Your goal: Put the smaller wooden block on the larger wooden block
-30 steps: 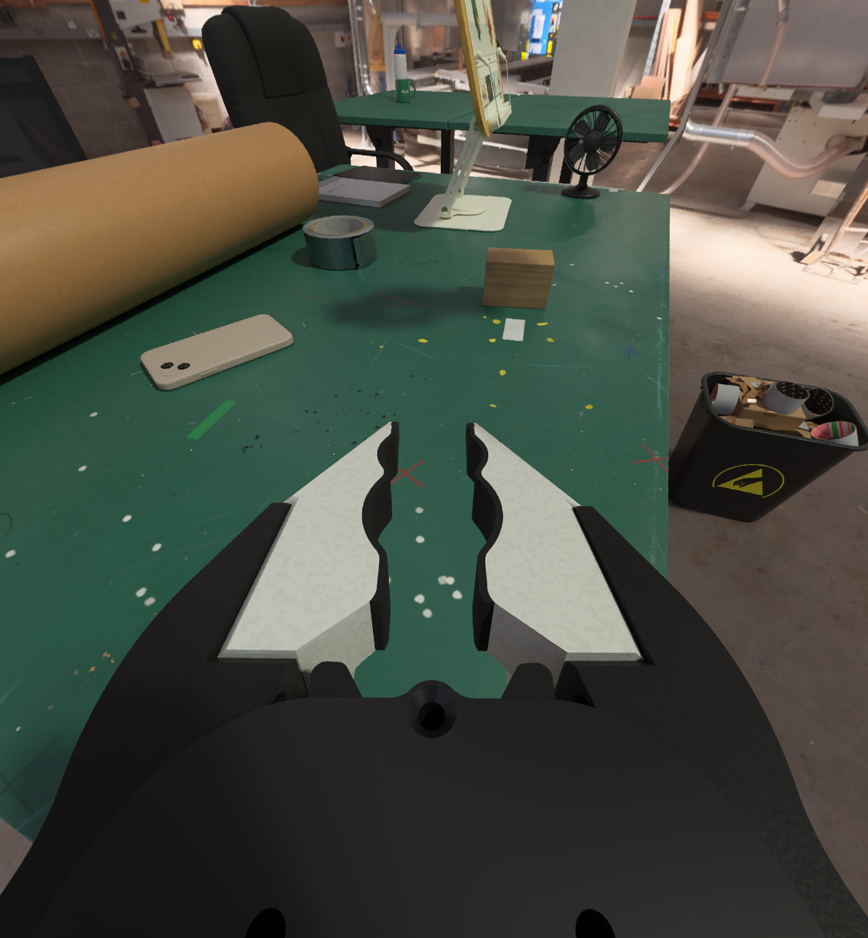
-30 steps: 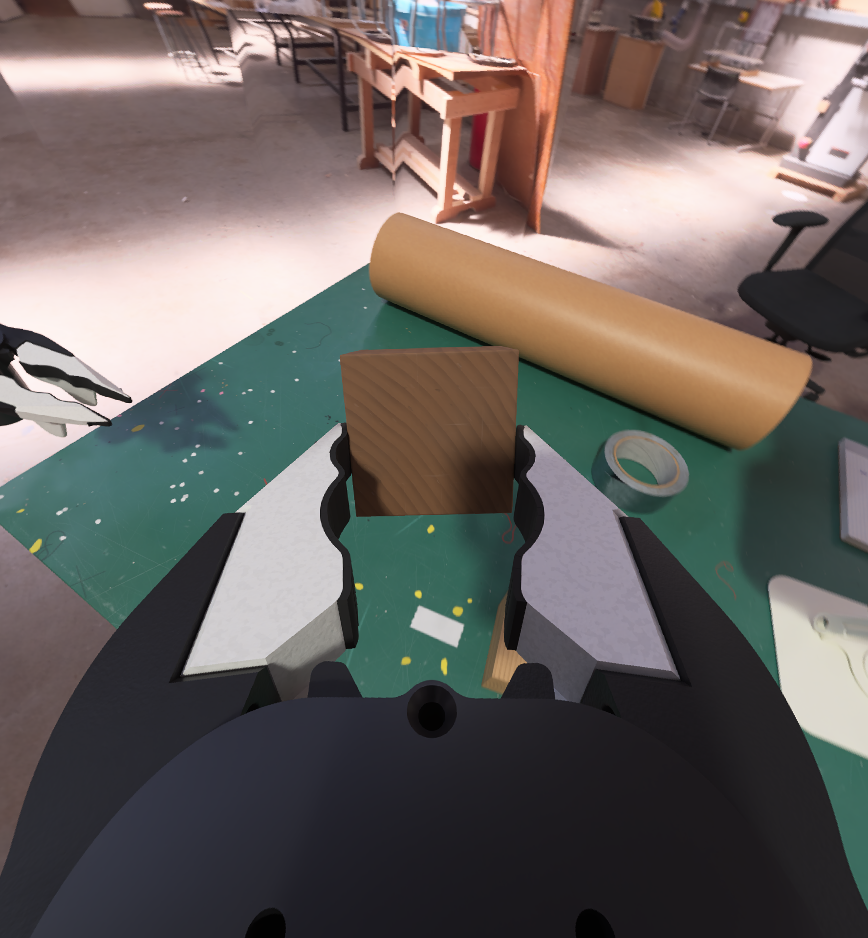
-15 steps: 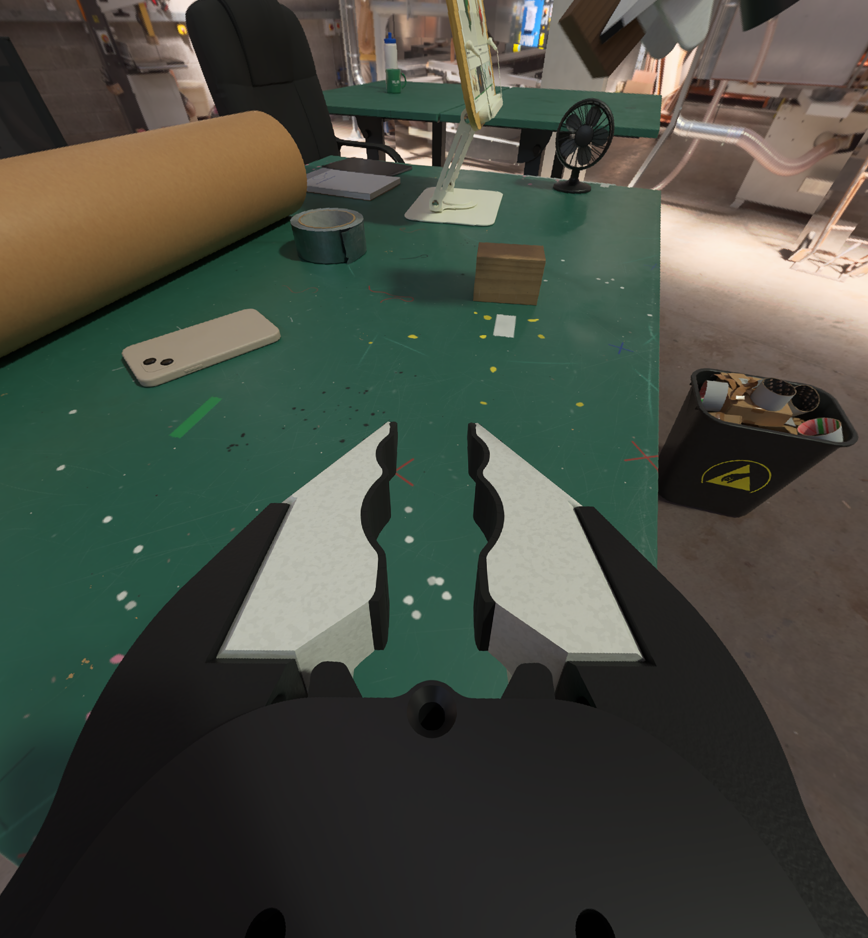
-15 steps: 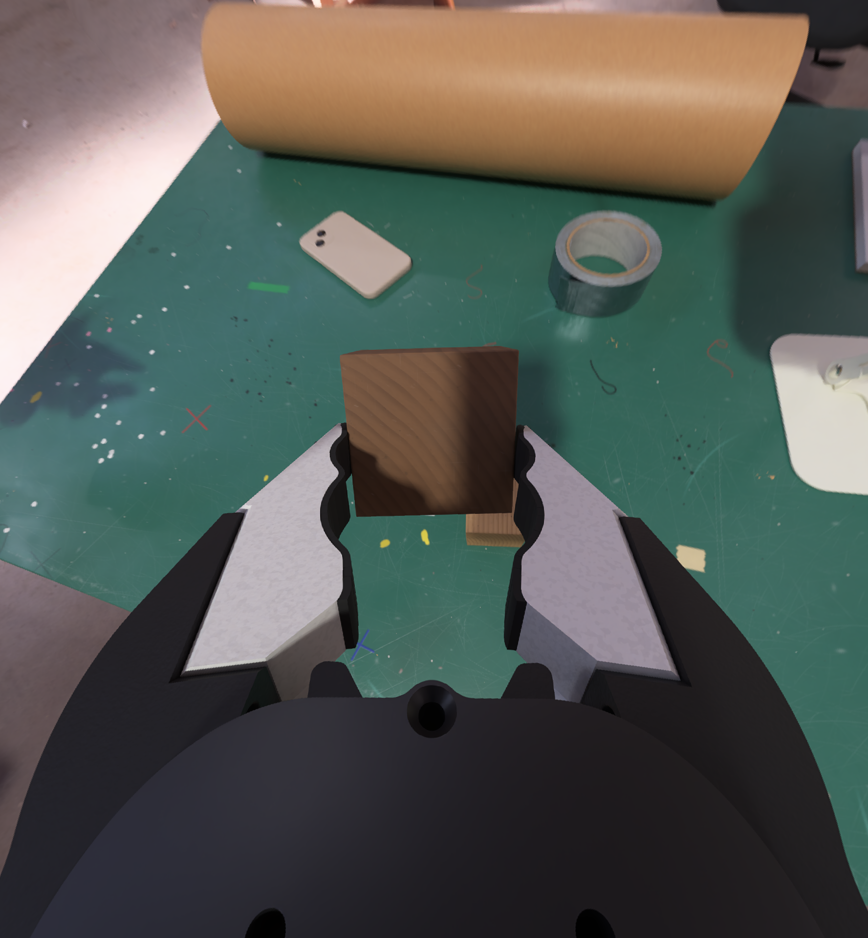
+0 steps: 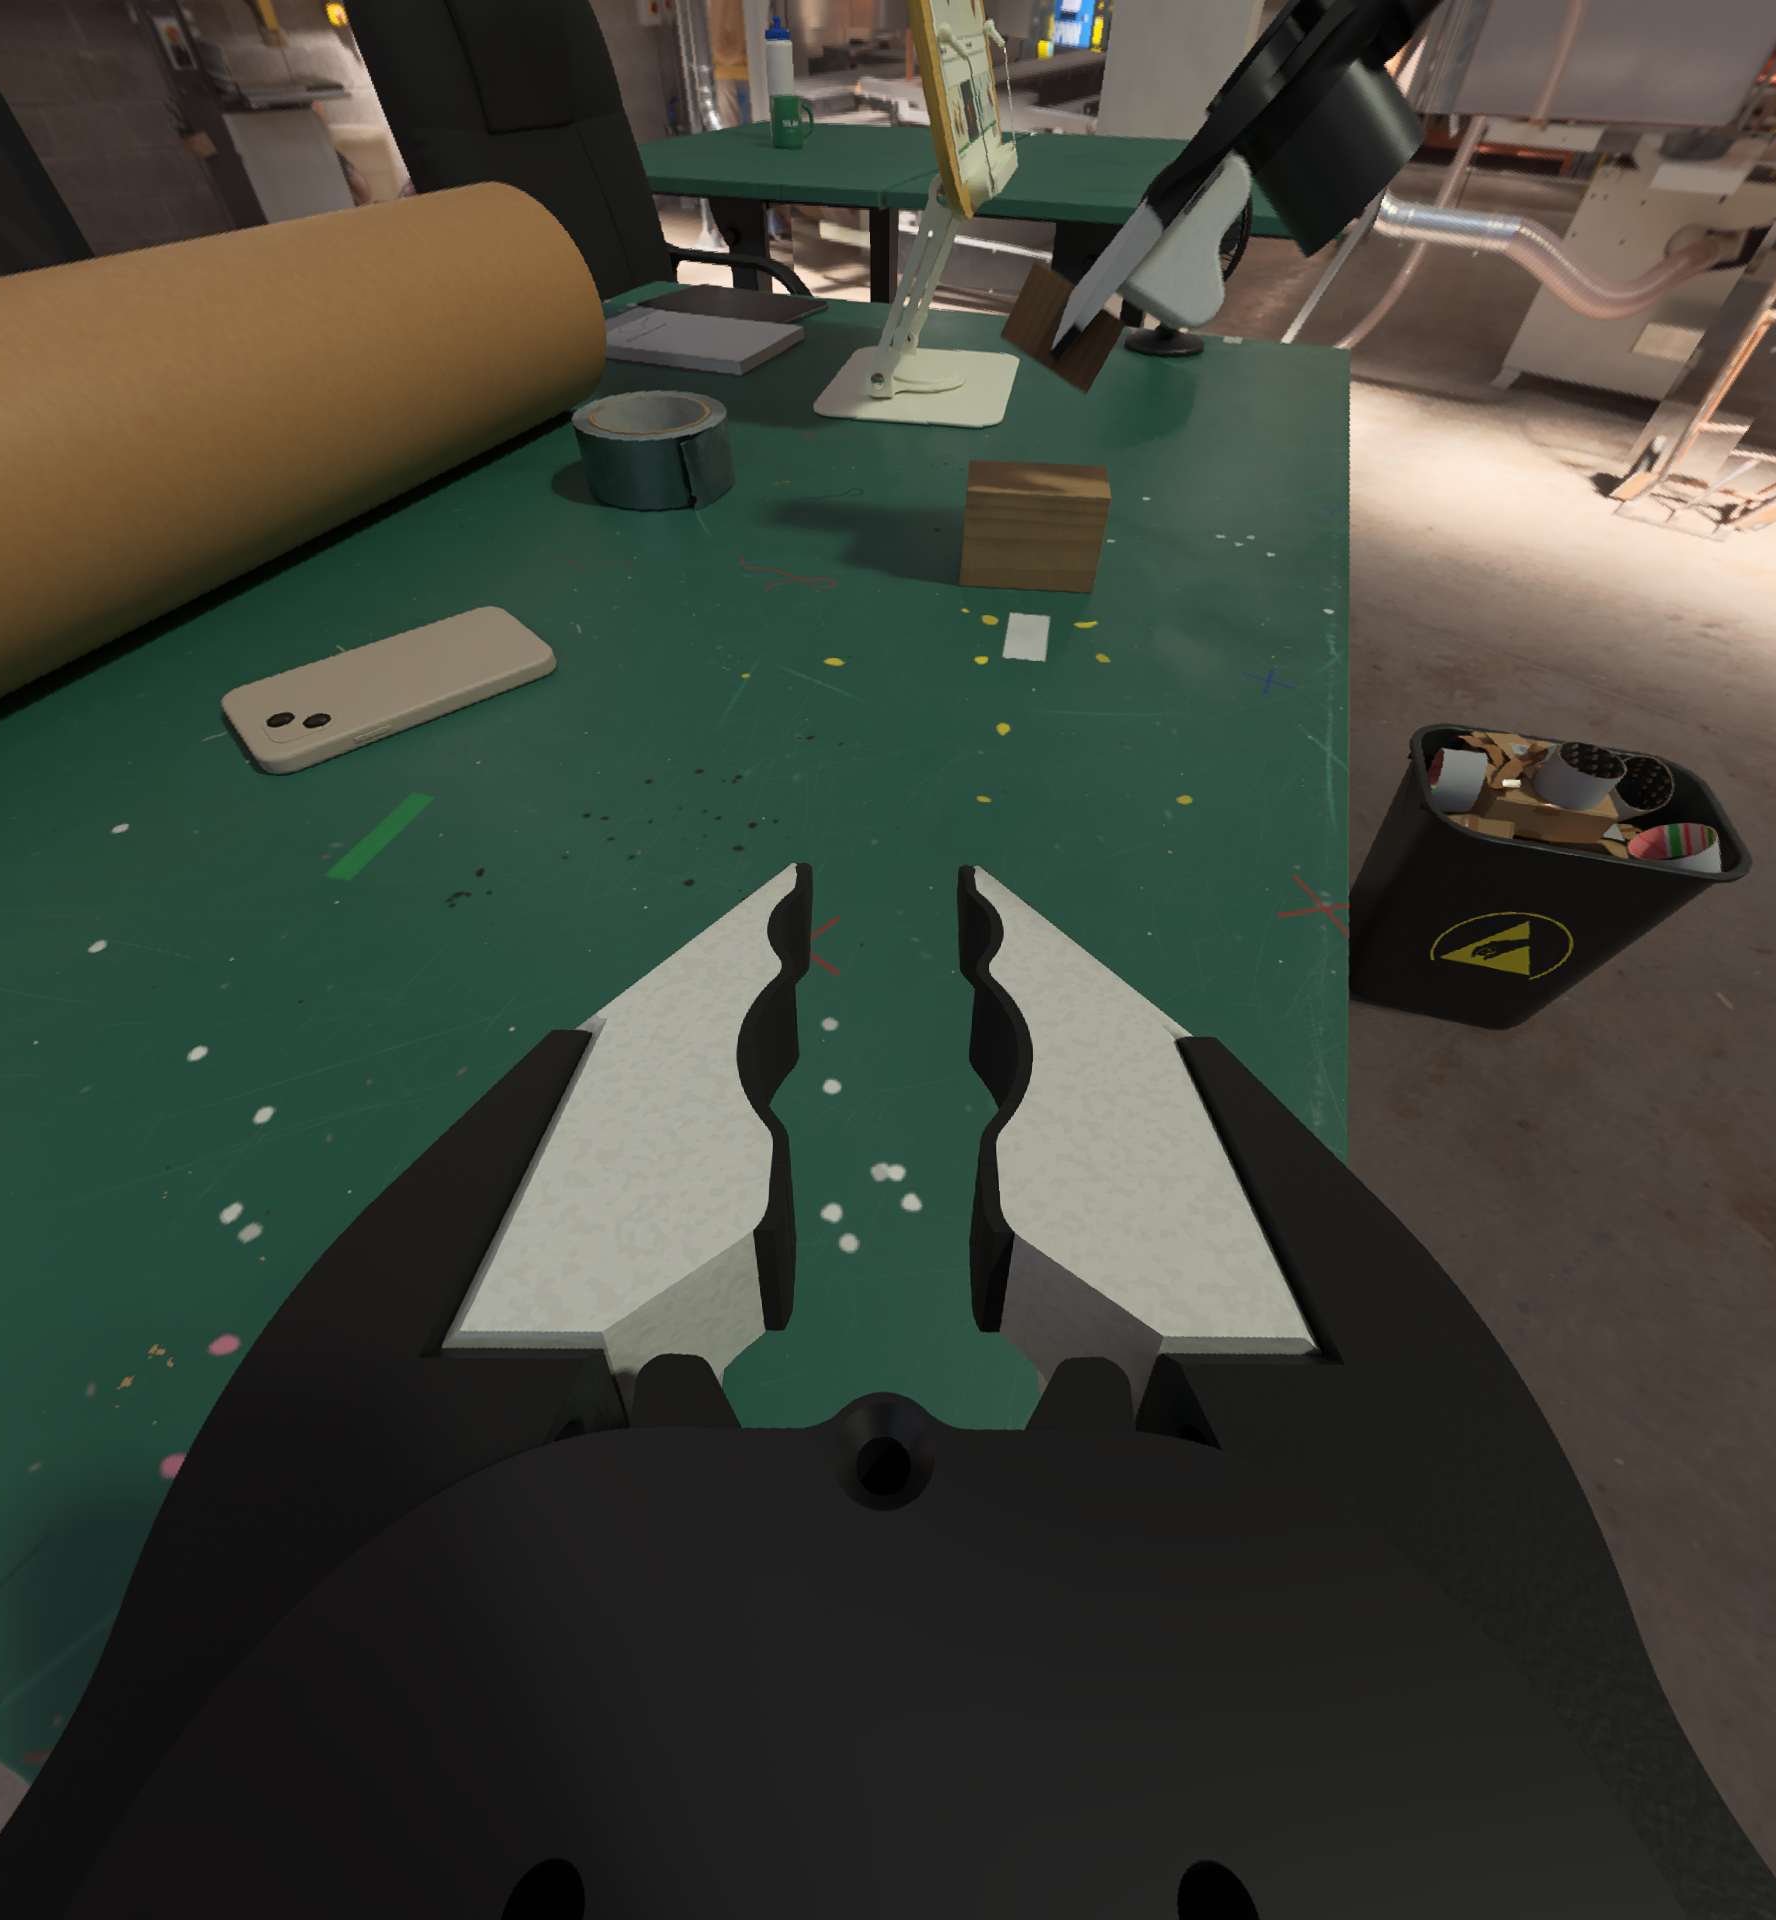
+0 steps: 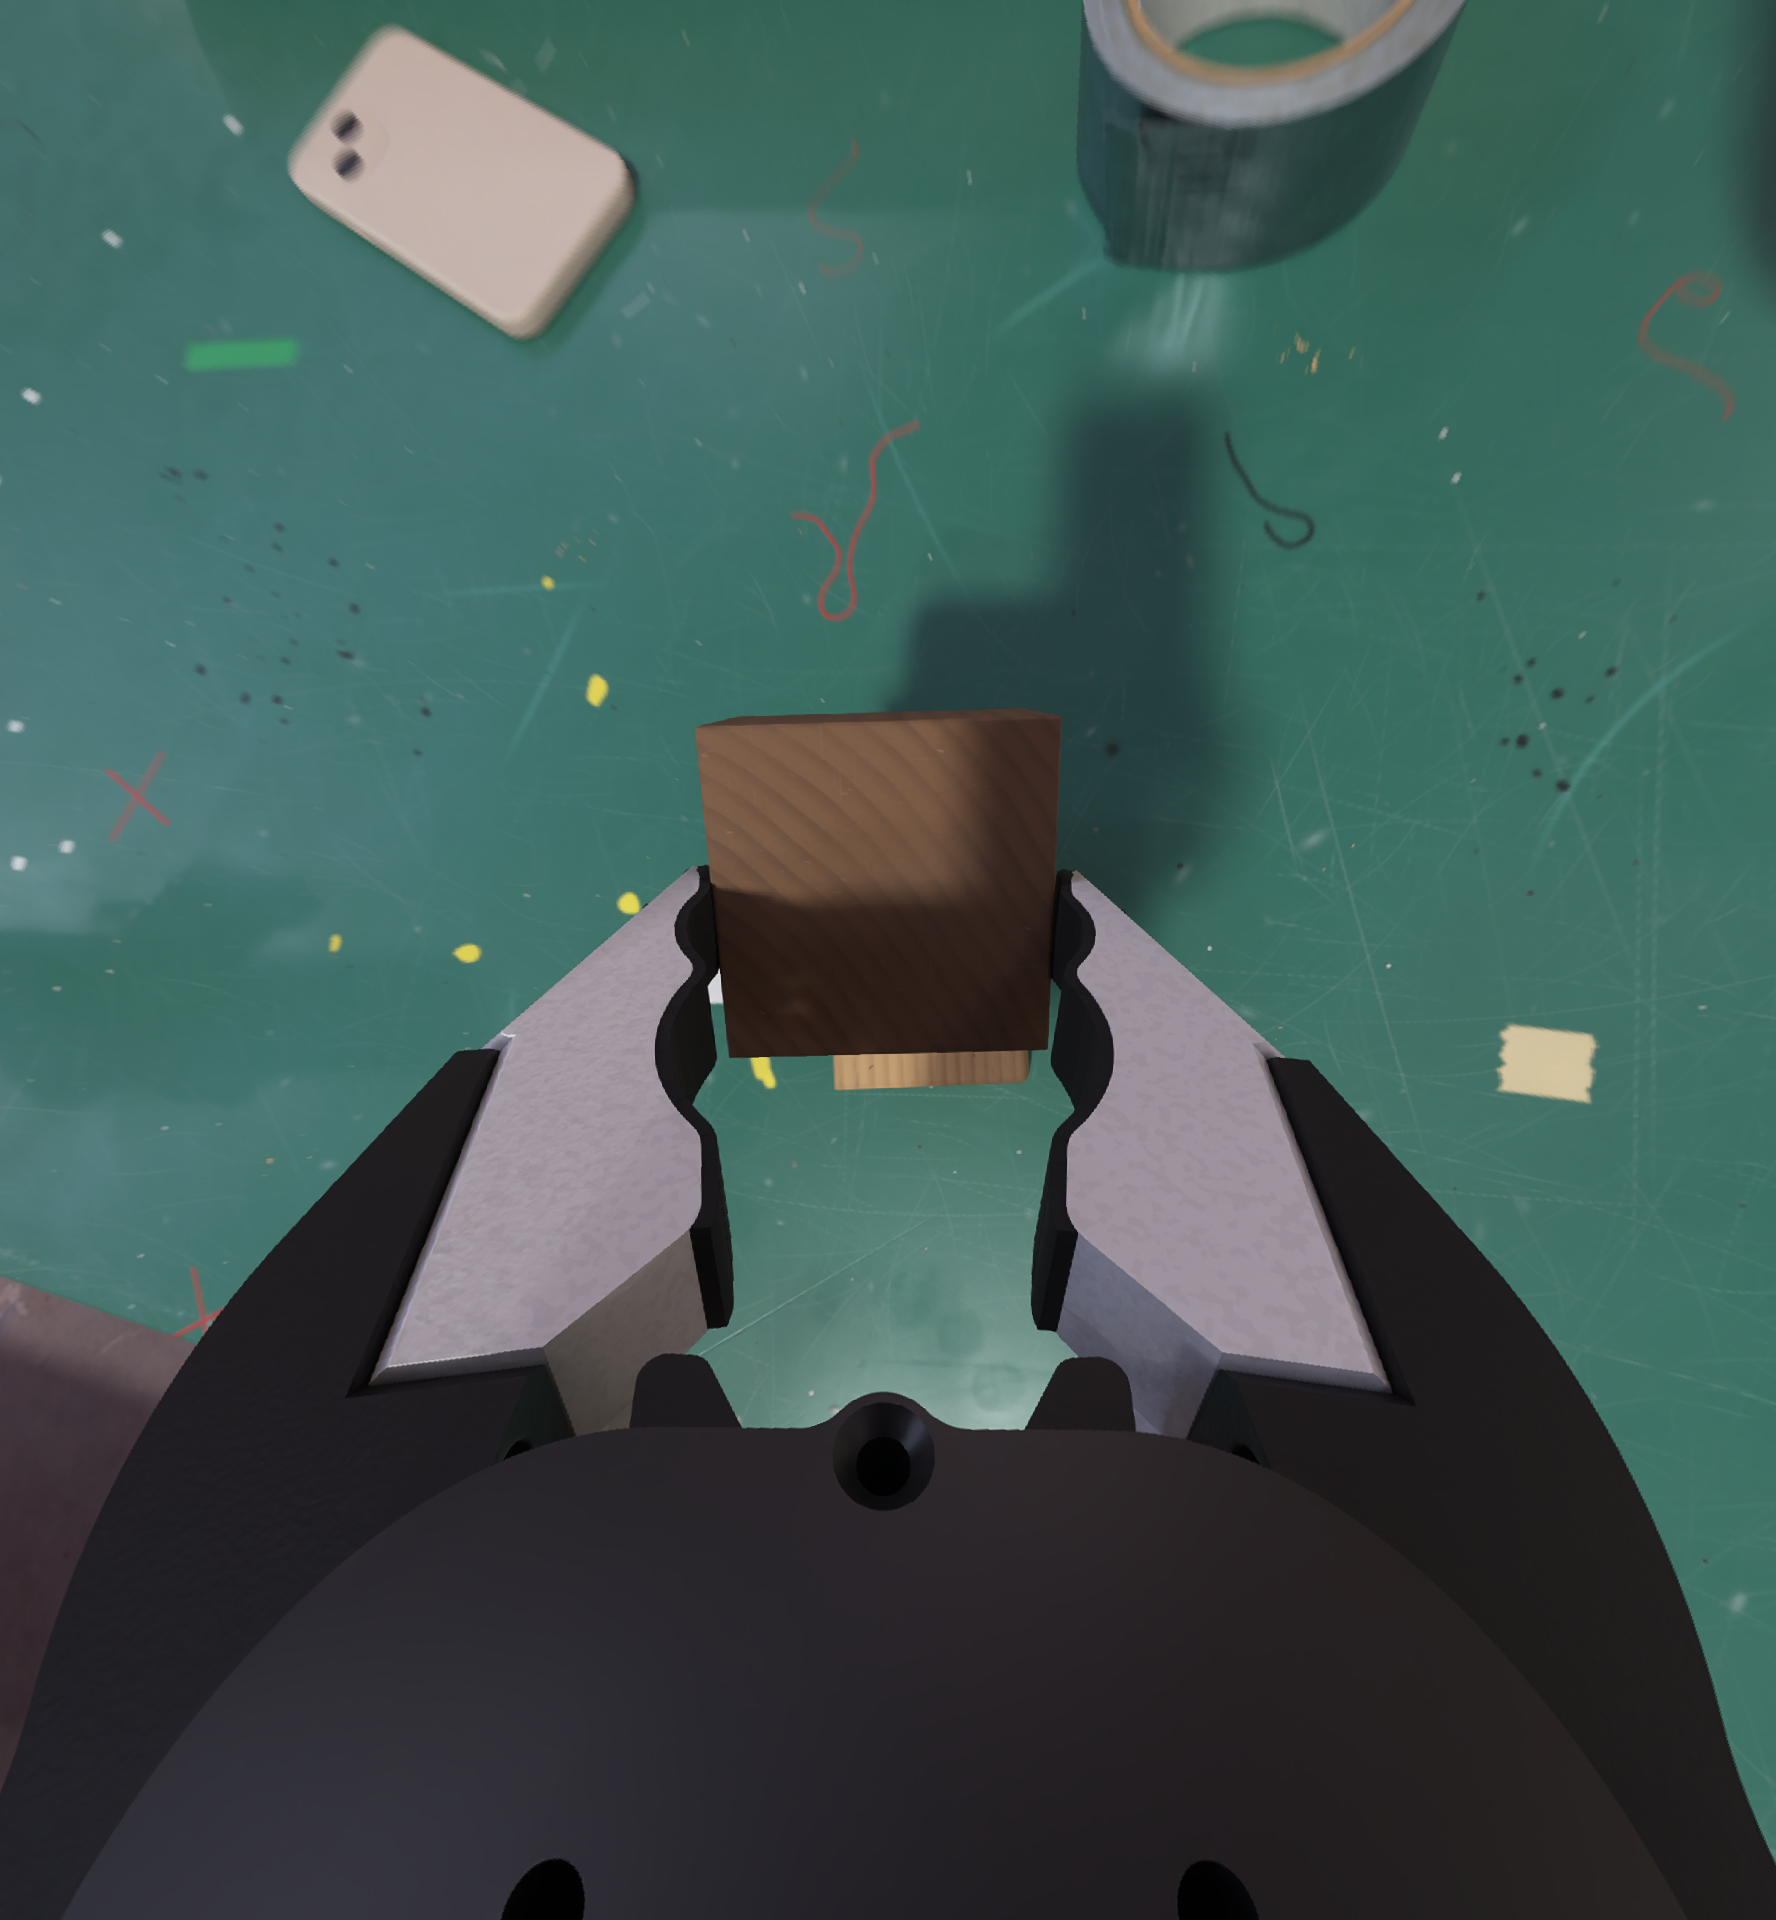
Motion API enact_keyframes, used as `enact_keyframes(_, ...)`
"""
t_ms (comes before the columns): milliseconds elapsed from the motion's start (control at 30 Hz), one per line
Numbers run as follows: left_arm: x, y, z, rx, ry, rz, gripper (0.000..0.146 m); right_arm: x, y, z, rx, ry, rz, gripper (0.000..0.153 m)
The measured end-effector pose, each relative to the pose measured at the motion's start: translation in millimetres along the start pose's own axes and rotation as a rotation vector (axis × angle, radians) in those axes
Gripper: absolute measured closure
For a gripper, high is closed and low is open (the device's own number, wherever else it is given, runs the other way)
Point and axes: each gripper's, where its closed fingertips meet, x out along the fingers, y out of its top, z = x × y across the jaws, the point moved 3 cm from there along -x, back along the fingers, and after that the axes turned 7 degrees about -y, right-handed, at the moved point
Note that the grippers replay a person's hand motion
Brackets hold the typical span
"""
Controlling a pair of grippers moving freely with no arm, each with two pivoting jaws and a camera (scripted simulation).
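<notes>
The larger, light wooden block (image 5: 1035,525) stands on the green table (image 5: 1175,727) at the far right. My right gripper (image 5: 1071,332) is shut on the smaller, dark wooden block (image 5: 1035,312) and holds it tilted in the air, above and slightly beyond the larger block. In the right wrist view the gripper (image 6: 884,878) points down with the dark block (image 6: 879,810) between its fingertips. Only a strip of the larger block (image 6: 931,1070) shows beneath it. My left gripper (image 5: 884,873) is open and empty, low over the table's near part.
A big cardboard roll (image 5: 240,395) lies along the left. A beige phone (image 5: 385,686), a grey tape roll (image 5: 655,447), a notebook (image 5: 697,338) and a white stand base (image 5: 915,384) sit on the table. A black bin (image 5: 1528,883) stands on the floor past the right edge.
My right gripper has tipped downward and come down over the larger block with the dark block, coming into the left wrist view. My left gripper has barely shifted.
</notes>
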Motion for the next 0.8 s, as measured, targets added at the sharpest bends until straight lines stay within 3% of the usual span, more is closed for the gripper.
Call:
enact_keyframes(167, 1, -1, 0, 0.002, 0.000, -0.006, 0.118, 31, -16, 4, -0.044, -0.050, -0.153, 0.088)
enact_keyframes(333, 3, -5, 0, -0.004, -0.005, -0.019, 0.118, 41, -28, 0, -0.160, -0.061, -0.342, 0.087)
enact_keyframes(400, 3, -6, 0, -0.001, -0.005, -0.026, 0.117, 37, -28, -2, -0.201, -0.080, -0.385, 0.086)
enact_keyframes(433, 3, -6, 0, 0.000, -0.005, -0.027, 0.117, 34, -27, -4, -0.214, -0.074, -0.394, 0.075)
enact_keyframes(500, 3, -6, 0, 0.002, -0.005, -0.028, 0.117, 26, -26, -9, -0.228, -0.037, -0.397, 0.069)
enact_keyframes(667, 2, -3, 1, 0.014, -0.005, -0.029, 0.116, 2, -26, -10, -0.252, -0.031, -0.405, 0.070)
enact_keyframes(800, 3, -2, 4, 0.028, -0.005, -0.037, 0.116, -20, -15, -10, -0.235, -0.031, -0.317, 0.073)
